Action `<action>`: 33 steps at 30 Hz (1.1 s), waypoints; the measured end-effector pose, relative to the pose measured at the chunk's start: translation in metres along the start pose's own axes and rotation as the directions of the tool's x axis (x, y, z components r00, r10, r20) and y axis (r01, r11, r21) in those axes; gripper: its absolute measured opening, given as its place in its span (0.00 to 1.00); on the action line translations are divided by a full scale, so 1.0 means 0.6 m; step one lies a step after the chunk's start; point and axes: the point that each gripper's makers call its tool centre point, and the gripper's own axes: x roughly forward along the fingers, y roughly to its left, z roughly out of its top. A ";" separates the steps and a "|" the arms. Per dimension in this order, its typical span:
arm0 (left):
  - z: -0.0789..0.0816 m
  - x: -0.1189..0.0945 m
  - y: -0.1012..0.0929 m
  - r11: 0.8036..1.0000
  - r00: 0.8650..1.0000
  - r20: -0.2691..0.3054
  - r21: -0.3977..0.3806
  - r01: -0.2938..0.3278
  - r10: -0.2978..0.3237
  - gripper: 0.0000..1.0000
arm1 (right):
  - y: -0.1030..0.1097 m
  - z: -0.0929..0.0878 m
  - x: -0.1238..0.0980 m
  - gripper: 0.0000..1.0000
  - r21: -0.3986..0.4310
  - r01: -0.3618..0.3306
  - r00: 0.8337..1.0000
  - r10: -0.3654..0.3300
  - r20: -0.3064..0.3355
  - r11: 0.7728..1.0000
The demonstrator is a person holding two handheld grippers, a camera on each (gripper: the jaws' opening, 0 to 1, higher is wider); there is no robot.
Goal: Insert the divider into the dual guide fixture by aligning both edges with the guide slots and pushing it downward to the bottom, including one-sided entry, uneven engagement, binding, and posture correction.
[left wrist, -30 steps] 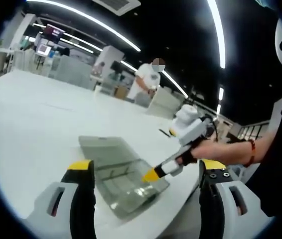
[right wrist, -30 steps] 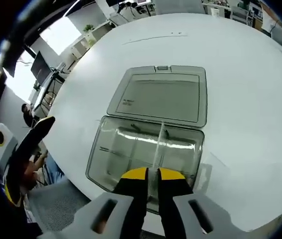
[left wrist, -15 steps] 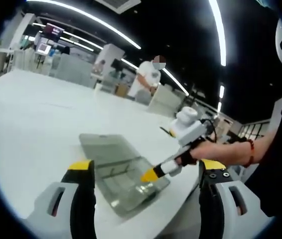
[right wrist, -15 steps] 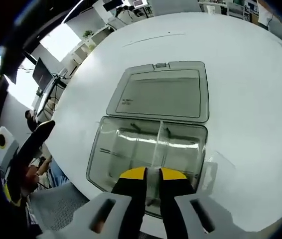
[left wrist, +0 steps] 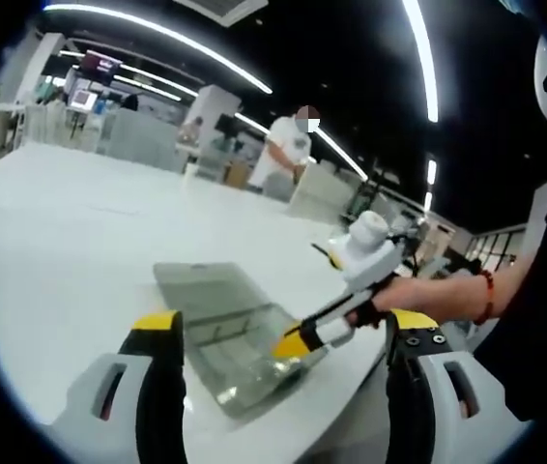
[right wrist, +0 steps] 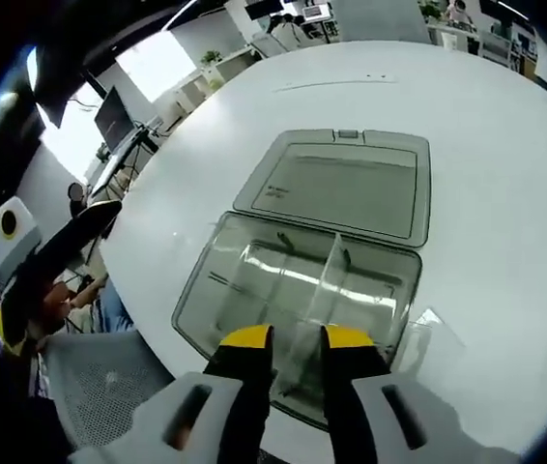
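A clear plastic box with its grey hinged lid laid open behind it sits near the white table's edge. The clear divider stands upright across the box, from the near wall to the far wall. My right gripper hovers at the near end of the divider, jaws a little apart on either side of its top edge. In the left gripper view, the right gripper reaches over the box from the right. My left gripper is held wide open, short of the box and holding nothing.
The round white table spreads out beyond the box. A small clear sheet lies on it to the right of the box. A grey mesh chair stands below the table edge. A person in white stands far behind.
The right gripper's jaws have parted from the divider, which now stands lower in the box. The right view has shifted slightly. The left gripper has stayed put and open.
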 end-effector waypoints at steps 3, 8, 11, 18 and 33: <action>0.000 0.001 -0.007 1.000 1.000 -0.004 0.007 0.004 -0.004 0.84 | 0.004 0.000 -0.002 0.18 -0.011 -0.008 1.000 0.008 0.008 1.000; -0.005 0.004 -0.021 0.999 1.000 -0.026 0.029 0.016 -0.015 0.84 | 0.007 0.002 -0.009 0.20 -0.023 -0.015 0.999 0.016 0.029 1.000; -0.005 0.005 -0.028 0.999 0.999 -0.034 0.040 0.017 -0.016 0.85 | 0.009 0.005 -0.012 0.22 -0.031 -0.022 0.998 0.024 0.050 0.999; 0.001 0.001 -0.044 0.997 1.000 -0.027 0.076 0.001 0.001 0.83 | 0.013 0.020 -0.027 0.27 -0.043 -0.038 0.992 0.043 0.115 0.998; -0.007 -0.010 -0.060 0.995 0.997 -0.052 0.091 -0.044 0.049 0.86 | 0.029 0.027 -0.043 0.32 -0.086 -0.081 0.981 0.095 0.171 0.993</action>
